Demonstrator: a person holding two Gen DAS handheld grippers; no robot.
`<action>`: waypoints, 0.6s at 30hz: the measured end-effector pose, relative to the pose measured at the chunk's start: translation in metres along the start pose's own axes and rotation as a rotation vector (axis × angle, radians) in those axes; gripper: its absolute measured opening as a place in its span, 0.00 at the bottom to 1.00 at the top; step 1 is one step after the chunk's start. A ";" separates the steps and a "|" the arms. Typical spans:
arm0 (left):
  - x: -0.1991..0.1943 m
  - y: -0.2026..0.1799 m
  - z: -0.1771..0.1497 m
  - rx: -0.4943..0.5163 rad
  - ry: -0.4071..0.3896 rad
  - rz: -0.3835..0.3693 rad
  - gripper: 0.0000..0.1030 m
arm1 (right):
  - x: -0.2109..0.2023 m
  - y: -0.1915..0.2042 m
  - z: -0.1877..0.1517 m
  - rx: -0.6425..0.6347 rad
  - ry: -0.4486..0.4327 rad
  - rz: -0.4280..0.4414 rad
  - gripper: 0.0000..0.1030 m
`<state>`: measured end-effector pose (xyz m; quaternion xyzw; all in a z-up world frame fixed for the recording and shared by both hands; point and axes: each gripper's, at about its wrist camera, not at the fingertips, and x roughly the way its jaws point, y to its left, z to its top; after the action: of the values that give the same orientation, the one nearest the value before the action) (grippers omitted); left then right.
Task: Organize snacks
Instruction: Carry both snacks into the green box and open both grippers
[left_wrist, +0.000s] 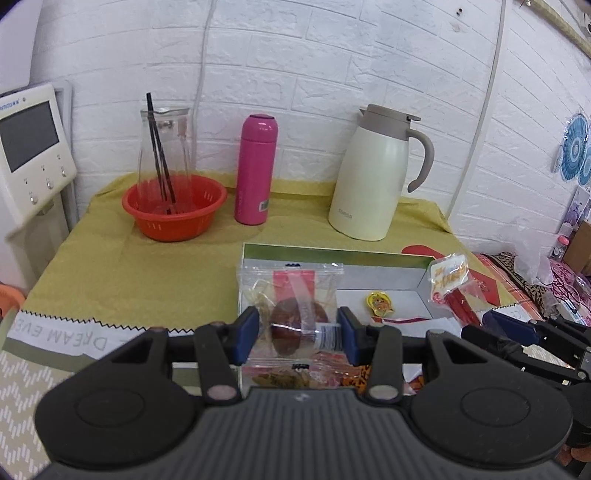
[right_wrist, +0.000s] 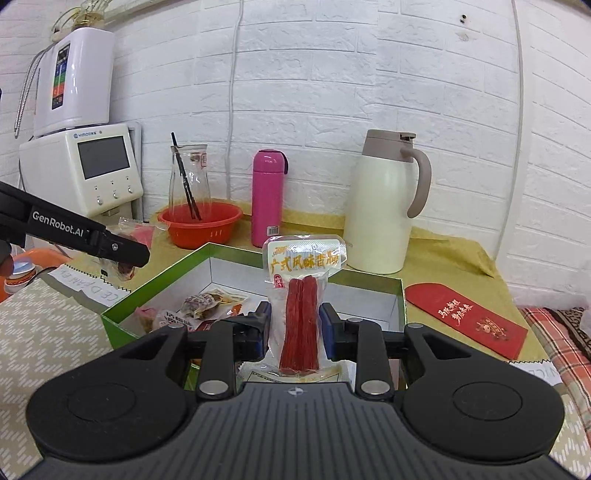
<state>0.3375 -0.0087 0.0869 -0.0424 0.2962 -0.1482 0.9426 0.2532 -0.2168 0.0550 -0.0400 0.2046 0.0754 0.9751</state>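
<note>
Crinkly clear plastic snack pouch (left_wrist: 291, 317) pinched in left gripper (left_wrist: 298, 334); glossy flat sausage-stick packet (right_wrist: 301, 306) upright between right gripper (right_wrist: 295, 326) pads, contact unclear; green-rimmed cardboard box (right_wrist: 162, 275) lower centre.

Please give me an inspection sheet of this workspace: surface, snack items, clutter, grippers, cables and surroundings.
Surface: table under a yellow-green cloth.
Job's things: green box open, several snack packets inside; clear snack packet and sausage packet held above it.
Clutter: orange basket holding a glass jug, pink flask, cream thermos jug, red envelope.
Grippers: left gripper grips the clear packet; right gripper has the sausage packet between its jaws, contact unclear.
Cables: white cables run down the wall.
Surroundings: white brick wall, white appliance with screen.
</note>
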 end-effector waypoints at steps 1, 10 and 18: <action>0.006 0.000 0.002 -0.001 0.004 0.003 0.43 | 0.004 -0.001 0.000 0.000 0.003 -0.002 0.48; 0.038 0.001 0.000 -0.033 0.000 -0.038 0.68 | 0.032 -0.001 -0.011 -0.043 0.019 -0.041 0.71; 0.031 0.001 -0.009 -0.052 -0.088 0.066 0.92 | 0.023 0.006 -0.022 -0.155 -0.047 -0.076 1.00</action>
<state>0.3569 -0.0169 0.0619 -0.0634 0.2592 -0.1074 0.9577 0.2639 -0.2107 0.0253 -0.1211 0.1736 0.0549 0.9758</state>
